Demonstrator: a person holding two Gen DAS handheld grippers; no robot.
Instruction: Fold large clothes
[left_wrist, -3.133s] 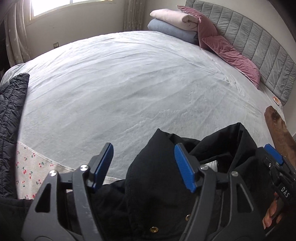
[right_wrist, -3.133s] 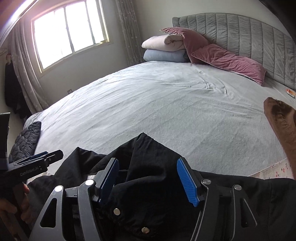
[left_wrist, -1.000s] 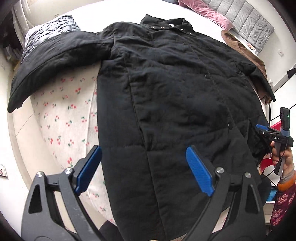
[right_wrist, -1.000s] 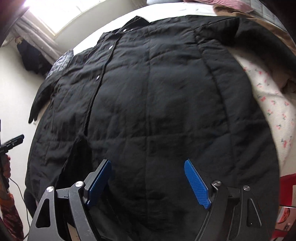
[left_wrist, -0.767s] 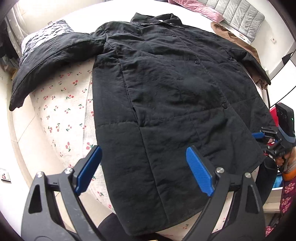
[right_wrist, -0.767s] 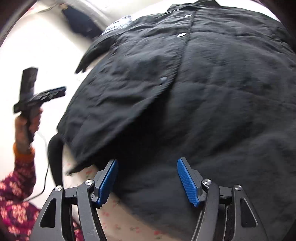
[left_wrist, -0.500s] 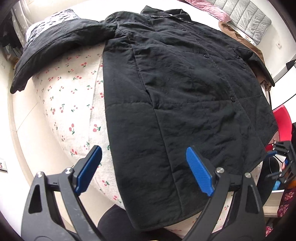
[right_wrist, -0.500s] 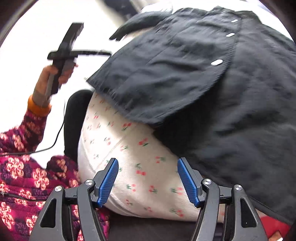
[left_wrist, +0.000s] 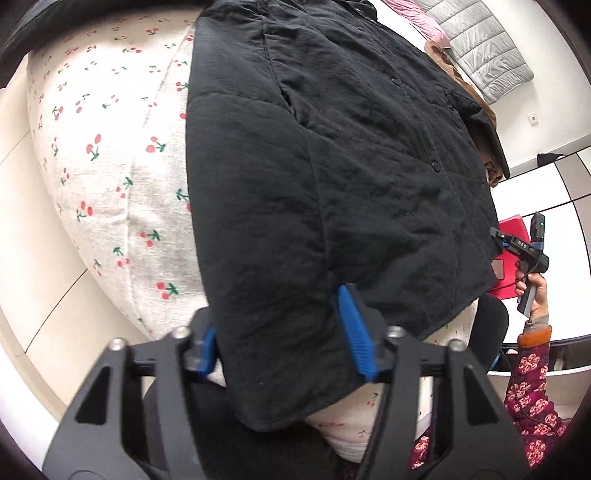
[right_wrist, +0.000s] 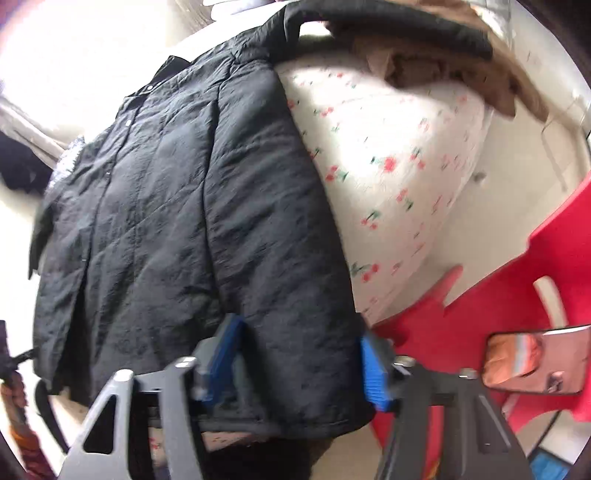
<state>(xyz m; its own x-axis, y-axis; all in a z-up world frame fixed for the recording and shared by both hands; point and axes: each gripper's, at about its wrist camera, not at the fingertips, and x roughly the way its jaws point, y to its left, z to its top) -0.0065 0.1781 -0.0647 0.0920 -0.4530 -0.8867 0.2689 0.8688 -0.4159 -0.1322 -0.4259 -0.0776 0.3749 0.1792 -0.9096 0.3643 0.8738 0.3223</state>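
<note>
A large black quilted coat (left_wrist: 332, 166) lies spread front-up on the bed, its hem hanging over the cherry-print bed edge (left_wrist: 110, 184). My left gripper (left_wrist: 282, 343) is open, its blue pads (left_wrist: 354, 336) on either side of the coat's lower left hem corner. In the right wrist view the same coat (right_wrist: 177, 221) fills the left side. My right gripper (right_wrist: 299, 354) is open, its jaws straddling the lower right hem corner. The right gripper also shows in the left wrist view (left_wrist: 517, 247), at the coat's right hem.
A red plastic stool (right_wrist: 498, 314) stands by the bed at the right. A brown garment (right_wrist: 424, 55) lies under the coat's right sleeve. A grey padded headboard (left_wrist: 480, 48) and pink pillow are at the far end.
Both grippers have dropped to the coat's hem; each now has a hem corner between its jaws. The left jaws have narrowed. The right gripper swung from the left hem side to the right corner.
</note>
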